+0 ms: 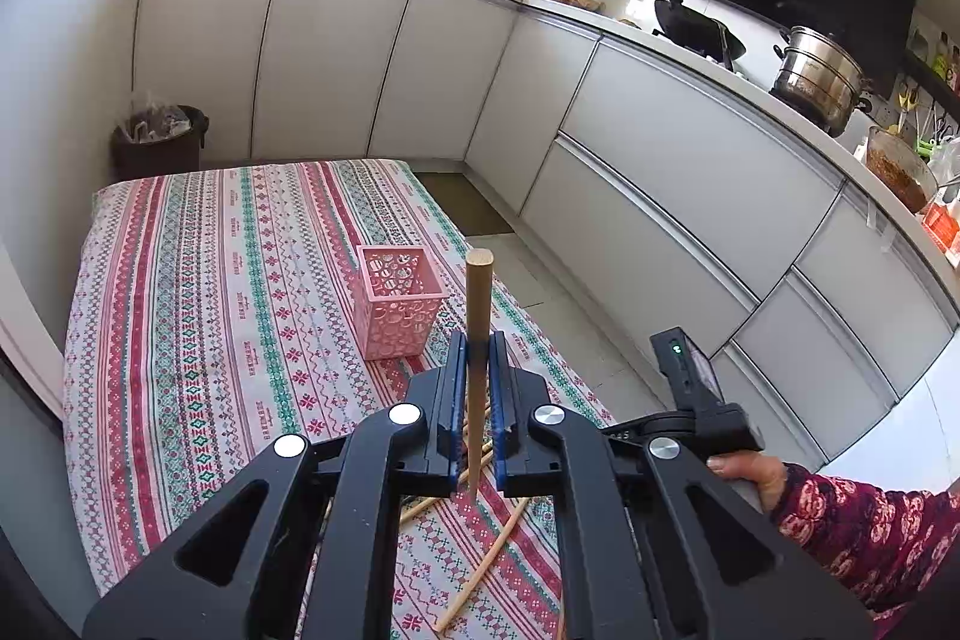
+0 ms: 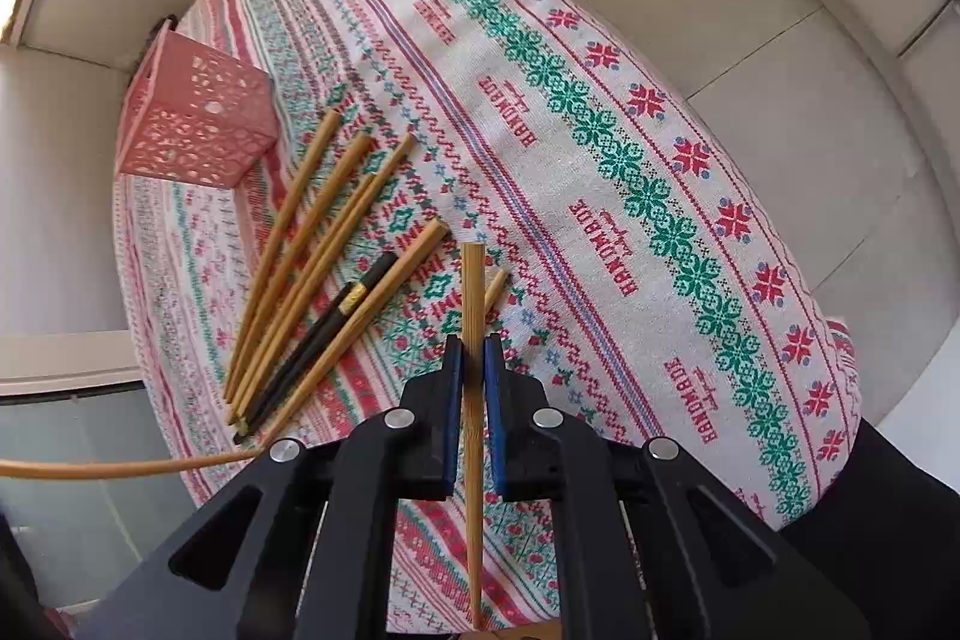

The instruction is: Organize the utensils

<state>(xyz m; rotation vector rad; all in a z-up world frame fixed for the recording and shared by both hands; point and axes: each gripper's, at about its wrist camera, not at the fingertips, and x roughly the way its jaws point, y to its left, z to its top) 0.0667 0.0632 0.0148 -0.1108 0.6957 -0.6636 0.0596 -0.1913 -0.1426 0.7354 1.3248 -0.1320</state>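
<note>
Both jaws are clamped: the left gripper (image 1: pixel 478 343) pinches a round pale wooden chopstick (image 1: pixel 478 292) upright, ready for dropping into the pink perforated plastic holder (image 1: pixel 399 301) at frame centre. The right gripper (image 2: pixel 474 349) grips a ribbed bamboo chopstick (image 2: pixel 473 298); loose wooden chopsticks (image 2: pixel 312 244) lie fanned centre-left on the patterned tablecloth (image 2: pixel 600 148).

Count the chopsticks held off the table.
2: first chopstick in the left hand-held gripper, second chopstick in the right hand-held gripper. Loose chopsticks lie on the tablecloth.
</note>
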